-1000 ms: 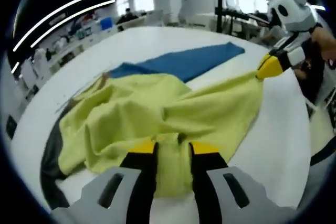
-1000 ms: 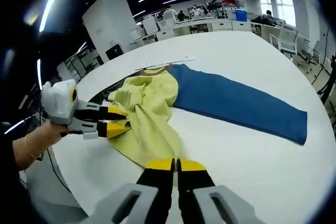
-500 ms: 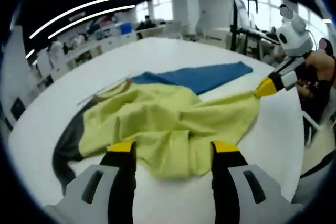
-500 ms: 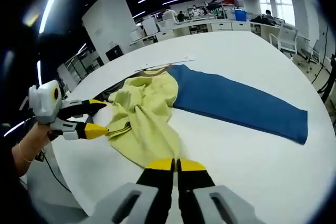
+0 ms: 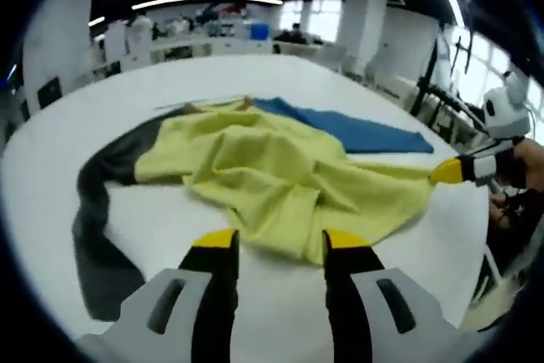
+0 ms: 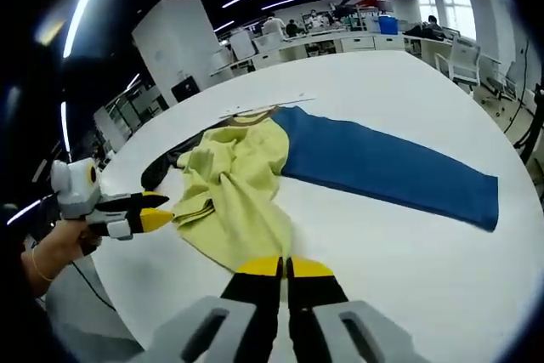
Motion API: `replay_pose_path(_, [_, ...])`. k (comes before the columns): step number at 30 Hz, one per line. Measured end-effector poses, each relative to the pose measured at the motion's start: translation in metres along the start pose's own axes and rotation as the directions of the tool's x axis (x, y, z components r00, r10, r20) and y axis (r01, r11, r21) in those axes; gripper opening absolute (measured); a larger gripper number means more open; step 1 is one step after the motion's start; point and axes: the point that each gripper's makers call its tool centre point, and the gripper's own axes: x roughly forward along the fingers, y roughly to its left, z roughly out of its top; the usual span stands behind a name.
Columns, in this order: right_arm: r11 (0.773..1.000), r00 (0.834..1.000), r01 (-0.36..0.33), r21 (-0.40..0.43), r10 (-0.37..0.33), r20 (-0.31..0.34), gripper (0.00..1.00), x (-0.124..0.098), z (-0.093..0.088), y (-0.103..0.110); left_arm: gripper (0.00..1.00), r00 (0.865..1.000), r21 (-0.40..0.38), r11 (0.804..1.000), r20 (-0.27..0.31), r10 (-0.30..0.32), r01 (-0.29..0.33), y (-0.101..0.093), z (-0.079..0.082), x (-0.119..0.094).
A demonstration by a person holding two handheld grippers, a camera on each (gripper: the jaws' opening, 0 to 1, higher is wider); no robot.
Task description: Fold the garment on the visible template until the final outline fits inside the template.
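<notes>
Garment (image 5: 280,172), soft yellow knit (dark sleeve), lies rumpled over the blue template (image 6: 391,167); right gripper (image 6: 286,268) pinches its hem, left gripper (image 5: 279,240) released.

one garment (image 5: 280,180), one blue template (image 6: 391,169), two tongs (image 5: 276,248), one table (image 6: 408,252)

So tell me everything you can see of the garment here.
The garment is soft and towel-like: a yellow-green body, a dark grey sleeve trailing to one side and a blue sleeve lying flat and straight. The yellow part is bunched in loose folds on the white table. The right gripper is shut on its edge; the left gripper is open just short of the cloth.
</notes>
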Motion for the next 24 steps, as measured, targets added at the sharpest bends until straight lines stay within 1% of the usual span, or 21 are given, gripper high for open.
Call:
replay_pose_path(3, [1.000,1.000,0.000,0.002,0.000,-0.001,0.00,0.000,-0.001,0.000,0.29,1.000,-0.043,0.999,0.003,0.014,-0.014,0.002,-0.003,0.001])
replay_pose_path(5, [1.000,1.000,0.001,0.007,-0.001,-0.002,0.00,0.000,-0.001,0.000,0.28,1.000,-0.092,0.996,-0.004,0.016,-0.016,0.001,-0.006,0.002])
replay_pose_path(7, [1.000,1.000,0.001,0.006,-0.001,0.000,0.00,0.000,-0.001,0.000,0.27,1.000,-0.113,0.994,-0.007,0.016,-0.016,0.002,-0.008,0.003])
replay_pose_path(9, [1.000,1.000,0.001,0.003,-0.001,0.000,0.00,0.000,-0.001,0.001,0.24,1.000,-0.114,0.993,-0.016,0.022,-0.023,0.003,-0.011,0.005])
replay_pose_path(14, [1.000,1.000,0.001,0.004,-0.001,-0.003,0.00,0.000,-0.002,0.000,0.16,0.999,-0.147,0.989,-0.034,0.025,-0.030,0.006,-0.013,0.012])
replay_pose_path(18, [1.000,1.000,0.001,0.005,-0.001,-0.005,0.00,0.001,-0.002,0.001,0.07,0.999,-0.165,0.986,-0.041,0.021,-0.028,0.008,-0.012,0.016])
replay_pose_path(21, [1.000,1.000,0.002,0.006,-0.002,-0.006,0.00,0.001,-0.002,0.000,0.02,0.999,-0.177,0.984,-0.052,0.013,-0.022,0.008,-0.014,0.019])
replay_pose_path(24, [1.000,1.000,0.002,0.003,-0.002,-0.008,0.00,0.001,-0.003,0.000,0.01,0.998,-0.163,0.986,-0.060,0.009,-0.018,0.007,-0.015,0.019])
